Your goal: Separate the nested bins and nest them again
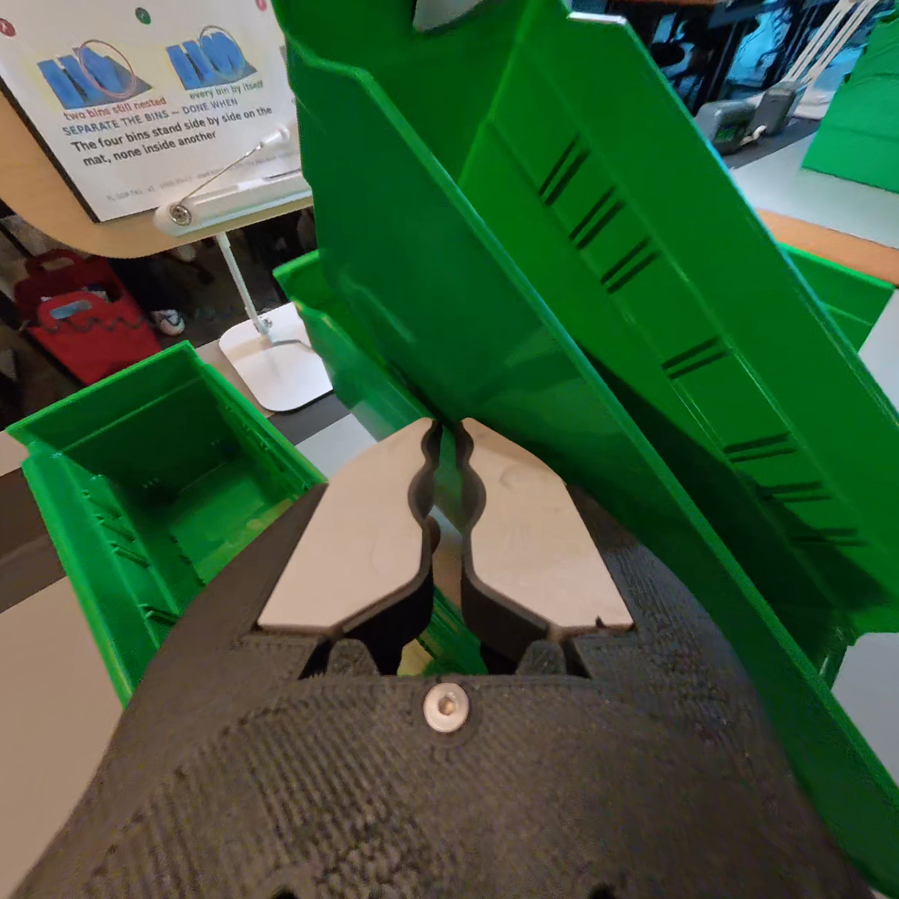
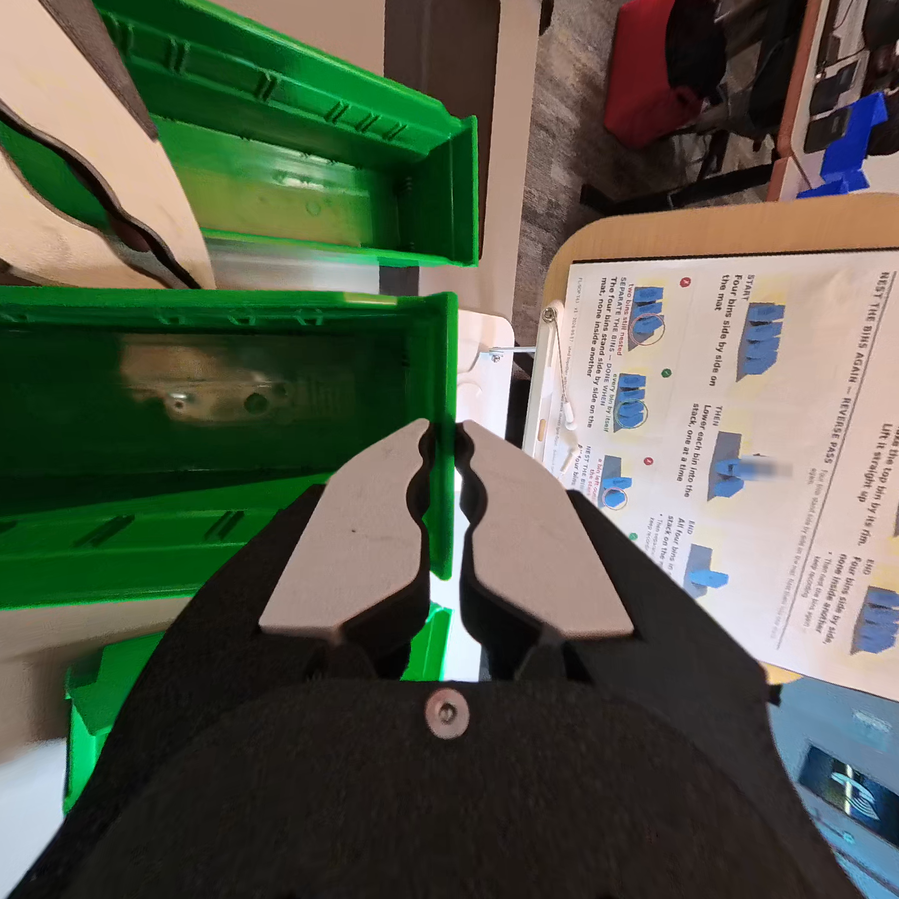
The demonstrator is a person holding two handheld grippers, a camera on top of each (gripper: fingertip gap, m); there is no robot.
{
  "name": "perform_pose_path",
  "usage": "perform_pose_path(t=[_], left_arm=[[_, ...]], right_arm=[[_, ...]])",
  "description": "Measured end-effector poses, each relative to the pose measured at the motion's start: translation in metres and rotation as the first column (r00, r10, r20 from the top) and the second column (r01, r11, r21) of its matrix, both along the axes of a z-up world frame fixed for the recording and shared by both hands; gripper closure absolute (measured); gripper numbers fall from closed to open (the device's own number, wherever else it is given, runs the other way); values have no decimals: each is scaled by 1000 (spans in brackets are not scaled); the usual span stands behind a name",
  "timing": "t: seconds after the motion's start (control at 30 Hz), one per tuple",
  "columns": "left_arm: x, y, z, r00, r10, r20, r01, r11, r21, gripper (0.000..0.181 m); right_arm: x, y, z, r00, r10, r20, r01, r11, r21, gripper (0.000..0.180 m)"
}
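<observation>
My left gripper [image 1: 448, 430] is shut on the thin wall of a green bin [image 1: 559, 292], which is lifted and tilted steeply above another green bin [image 1: 340, 355]. A third green bin [image 1: 160, 486] stands apart, open and empty, on the table at the left. My right gripper [image 2: 443, 430] is shut on the end wall of a green bin [image 2: 194, 413] whose inside faces the camera. Another green bin [image 2: 301, 160] lies beyond it, and a further green bin's edge [image 2: 97, 705] shows below. The left gripper's fingers [image 2: 160, 204] show at the upper left, closed.
A printed instruction sheet on a white stand [image 1: 160, 121] stands behind the bins, its base [image 1: 282, 369] on the table; it also shows in the right wrist view [image 2: 729, 438]. A red bag [image 1: 82, 321] sits on the floor. Blue bins [image 2: 851, 146] lie far off. About 12 cm separates my left fingertips from my right.
</observation>
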State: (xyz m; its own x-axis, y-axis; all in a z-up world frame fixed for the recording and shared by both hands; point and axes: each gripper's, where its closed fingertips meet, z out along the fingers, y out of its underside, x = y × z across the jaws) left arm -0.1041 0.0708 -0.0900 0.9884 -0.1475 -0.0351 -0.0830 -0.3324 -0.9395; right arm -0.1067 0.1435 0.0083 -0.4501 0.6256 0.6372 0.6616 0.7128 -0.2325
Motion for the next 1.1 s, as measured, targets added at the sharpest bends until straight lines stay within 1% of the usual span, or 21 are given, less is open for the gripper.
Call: perform_pose_path(t=[0.17,0.33,0.43,0.5,0.63,0.67,0.73,0.83,0.93,1.1], left_arm=[[5,-17,10,998,-61,23,59,997,57,163],[21,-63,20,982,-187,21,182,973,143,156],[39,-96,13,960,-274,52,262,951,163,153],[52,-115,8,946,-309,92,291,941,173,152],[79,-136,-9,922,-357,148,335,930,154,148],[84,-137,-15,924,-360,129,342,929,140,147],[91,-136,-26,940,-338,41,331,936,119,146],[90,-130,-39,960,-264,-95,273,957,96,152],[95,-127,-43,956,-251,-154,268,957,106,165],[94,-125,-38,951,-201,-235,240,960,147,168]], right_arm=[[4,6,3,1000,-13,-27,13,1000,7,172],[8,9,3,999,-21,-30,21,1000,17,172],[8,10,3,999,-29,-35,29,999,17,171],[7,11,1,999,-37,-31,38,999,27,171],[4,12,-1,998,-54,-32,55,997,46,171],[3,13,-2,998,-62,-31,63,997,53,171],[3,15,-5,996,-79,-31,81,994,70,170],[1,19,-9,993,-104,-52,107,992,71,170],[-2,23,-13,989,-124,-80,131,988,85,169],[-3,32,-21,980,-154,-126,168,979,112,168]])
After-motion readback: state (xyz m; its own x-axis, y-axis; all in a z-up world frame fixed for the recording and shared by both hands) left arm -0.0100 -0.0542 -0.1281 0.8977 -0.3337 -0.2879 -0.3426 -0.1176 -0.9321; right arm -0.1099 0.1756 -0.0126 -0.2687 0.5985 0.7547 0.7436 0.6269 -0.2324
